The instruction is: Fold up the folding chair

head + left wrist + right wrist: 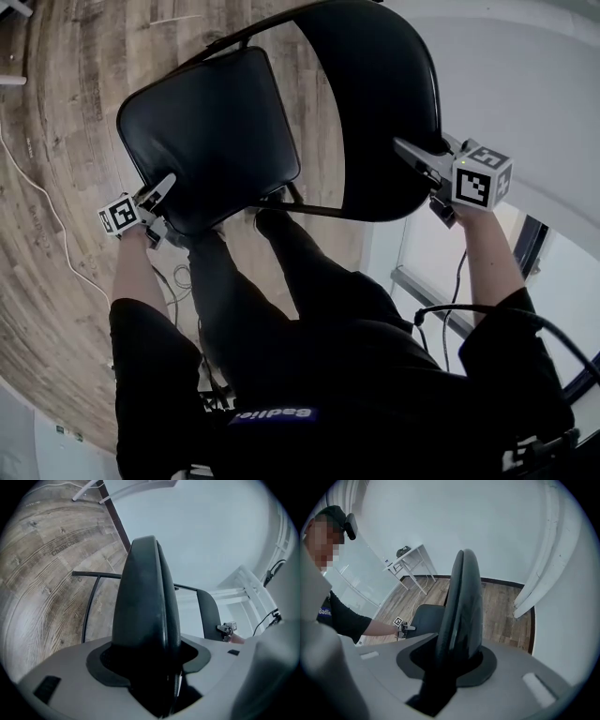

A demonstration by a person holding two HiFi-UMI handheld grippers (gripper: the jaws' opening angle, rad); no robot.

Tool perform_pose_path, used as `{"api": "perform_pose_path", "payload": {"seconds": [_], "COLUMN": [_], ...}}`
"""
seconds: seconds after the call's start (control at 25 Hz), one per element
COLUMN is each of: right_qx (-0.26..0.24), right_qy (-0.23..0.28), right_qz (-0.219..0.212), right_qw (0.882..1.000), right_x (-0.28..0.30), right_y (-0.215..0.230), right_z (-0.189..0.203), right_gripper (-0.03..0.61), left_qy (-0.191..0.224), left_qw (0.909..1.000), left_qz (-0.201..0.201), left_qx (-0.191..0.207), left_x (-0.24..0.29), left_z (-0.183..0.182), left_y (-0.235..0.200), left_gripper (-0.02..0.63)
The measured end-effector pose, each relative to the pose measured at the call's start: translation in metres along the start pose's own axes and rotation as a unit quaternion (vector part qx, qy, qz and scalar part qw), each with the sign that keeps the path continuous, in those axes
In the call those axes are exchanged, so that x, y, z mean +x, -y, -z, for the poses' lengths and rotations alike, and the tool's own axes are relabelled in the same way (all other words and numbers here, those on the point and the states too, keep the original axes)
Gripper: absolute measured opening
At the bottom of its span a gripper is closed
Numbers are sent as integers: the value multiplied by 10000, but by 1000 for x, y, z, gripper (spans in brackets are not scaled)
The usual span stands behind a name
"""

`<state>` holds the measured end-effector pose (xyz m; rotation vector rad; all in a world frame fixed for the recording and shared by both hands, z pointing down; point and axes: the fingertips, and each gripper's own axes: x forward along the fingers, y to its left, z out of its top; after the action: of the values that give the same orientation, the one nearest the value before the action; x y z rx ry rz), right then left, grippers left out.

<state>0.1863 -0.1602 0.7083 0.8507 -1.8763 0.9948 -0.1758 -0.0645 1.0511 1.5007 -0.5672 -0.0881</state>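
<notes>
A black folding chair stands on the wood floor in front of me. Its padded seat (211, 131) is on the left and its curved backrest (375, 103) on the right. My left gripper (167, 186) is shut on the near edge of the seat (145, 602), which shows edge-on between its jaws. My right gripper (412, 155) is shut on the backrest's rim, and the backrest (461, 606) fills the gap between its jaws. The right gripper view also shows the seat (425, 618) with the left gripper (404, 627) on it.
The person's legs (309, 281) stand close against the chair's black metal frame (319, 208). A white cable (42, 202) runs over the floor at the left. A white wall rises at the right. A white table (410, 559) stands far off.
</notes>
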Motion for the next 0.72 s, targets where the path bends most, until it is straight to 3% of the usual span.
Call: {"api": "perform_pose_path", "payload": {"seconds": [0.72], "right_qx": [-224], "right_qy": [-90], "right_qz": [84], "right_qw": [9997], "right_x": [-40], "right_y": [-23], "right_z": [-14], "right_gripper": [72], "left_qy": [263], "left_qw": [9975], "left_qz": [-653], "left_qx": [1], "left_x": [7], "left_z": [25], "left_y": [72], "left_gripper": [268]}}
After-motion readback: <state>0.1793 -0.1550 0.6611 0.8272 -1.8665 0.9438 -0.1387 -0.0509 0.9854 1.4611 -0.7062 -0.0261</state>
